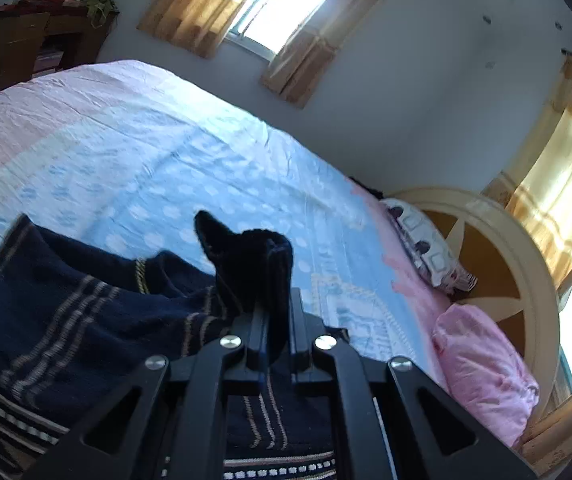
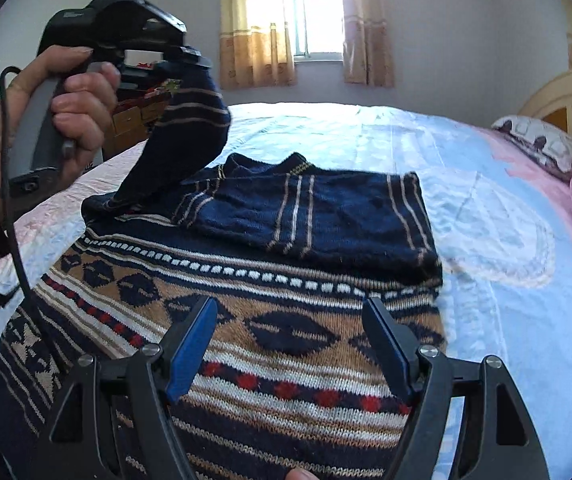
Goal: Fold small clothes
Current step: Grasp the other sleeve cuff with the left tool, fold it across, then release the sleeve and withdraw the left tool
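A small navy knit sweater (image 2: pixel 269 320) with tan, white and red patterned bands lies on the bed. One sleeve (image 2: pixel 326 216) is folded across its chest. My left gripper (image 1: pixel 273 276) is shut on the other sleeve's cuff (image 1: pixel 245 252) and holds it lifted above the sweater; in the right wrist view the left gripper (image 2: pixel 189 56) shows at upper left with the sleeve (image 2: pixel 181 140) hanging from it. My right gripper (image 2: pixel 290 320) is open and empty, hovering just above the sweater's patterned lower body.
The bed has a light blue and pink sheet (image 2: pixel 506 220). A patterned pillow (image 2: pixel 538 140) and a pink pillow (image 1: pixel 482 364) lie by the cream headboard (image 1: pixel 526 256). A wooden cabinet (image 1: pixel 37 44) stands past the bed. Curtained windows (image 2: pixel 314 12) are on the walls.
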Motion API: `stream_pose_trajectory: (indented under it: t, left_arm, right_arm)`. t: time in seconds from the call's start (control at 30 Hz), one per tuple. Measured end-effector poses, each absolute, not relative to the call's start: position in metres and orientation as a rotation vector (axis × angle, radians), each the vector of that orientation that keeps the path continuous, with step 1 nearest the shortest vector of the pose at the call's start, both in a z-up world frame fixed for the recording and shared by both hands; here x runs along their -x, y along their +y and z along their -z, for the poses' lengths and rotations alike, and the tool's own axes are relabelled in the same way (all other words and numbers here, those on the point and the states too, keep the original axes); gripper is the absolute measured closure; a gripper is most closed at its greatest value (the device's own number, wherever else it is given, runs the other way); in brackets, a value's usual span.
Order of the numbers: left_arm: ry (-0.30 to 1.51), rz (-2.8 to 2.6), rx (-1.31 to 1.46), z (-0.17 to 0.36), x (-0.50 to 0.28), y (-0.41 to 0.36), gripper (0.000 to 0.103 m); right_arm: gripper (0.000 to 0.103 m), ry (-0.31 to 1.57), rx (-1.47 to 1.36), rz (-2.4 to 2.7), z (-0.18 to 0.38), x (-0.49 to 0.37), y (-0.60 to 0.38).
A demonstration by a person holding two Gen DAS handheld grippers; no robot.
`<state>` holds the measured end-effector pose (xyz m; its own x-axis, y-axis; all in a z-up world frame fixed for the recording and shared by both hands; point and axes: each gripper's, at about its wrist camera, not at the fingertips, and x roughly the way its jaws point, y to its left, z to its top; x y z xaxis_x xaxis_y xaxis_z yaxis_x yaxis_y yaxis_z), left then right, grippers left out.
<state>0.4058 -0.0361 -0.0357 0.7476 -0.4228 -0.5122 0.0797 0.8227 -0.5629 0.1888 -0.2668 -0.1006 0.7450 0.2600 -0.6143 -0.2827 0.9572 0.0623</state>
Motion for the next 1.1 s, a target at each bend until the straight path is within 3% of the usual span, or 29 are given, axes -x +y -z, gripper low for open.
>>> stream_pose_trajectory:
  t: [0.3, 0.37, 0.43, 0.5, 0.6, 0.73, 0.87, 1.1]
  left_arm:
    - [0.759, 0.298, 0.440, 0.064, -0.418, -0.084, 0.093]
    - [0.805, 0.306, 0.381, 0.066, -0.417, -0.090, 0.081]
    - [0.840, 0.317, 0.324, 0.064, -0.412, -0.090, 0.049]
    - [0.810, 0.304, 0.281, 0.059, -0.397, -0.079, 0.030]
    - [0.748, 0.271, 0.219, 0.057, -0.375, -0.046, 0.025]
    - [0.733, 0.065, 0.072, 0.079, -0.355, 0.022, 0.003]
    - [0.715, -0.190, -0.043, 0.109, -0.350, 0.092, 0.003]
    - [0.793, -0.343, 0.067, 0.150, -0.354, 0.170, 0.003]
  right_arm:
    - [0.028, 0.694, -0.020, -0.291, 0.110, -0.194, -0.277]
    - [0.028, 0.709, -0.046, -0.290, 0.114, -0.197, -0.281]
    - [0.028, 0.727, -0.072, -0.289, 0.118, -0.200, -0.286]
    - [0.028, 0.737, -0.088, -0.289, 0.121, -0.202, -0.288]
    - [0.028, 0.736, -0.097, -0.295, 0.121, -0.202, -0.289]
    - [0.028, 0.718, -0.116, -0.292, 0.112, -0.200, -0.294]
    - [0.028, 0.675, -0.068, -0.313, 0.081, -0.198, -0.291]
    - [0.028, 0.824, -0.202, -0.334, 0.061, -0.281, -0.279]
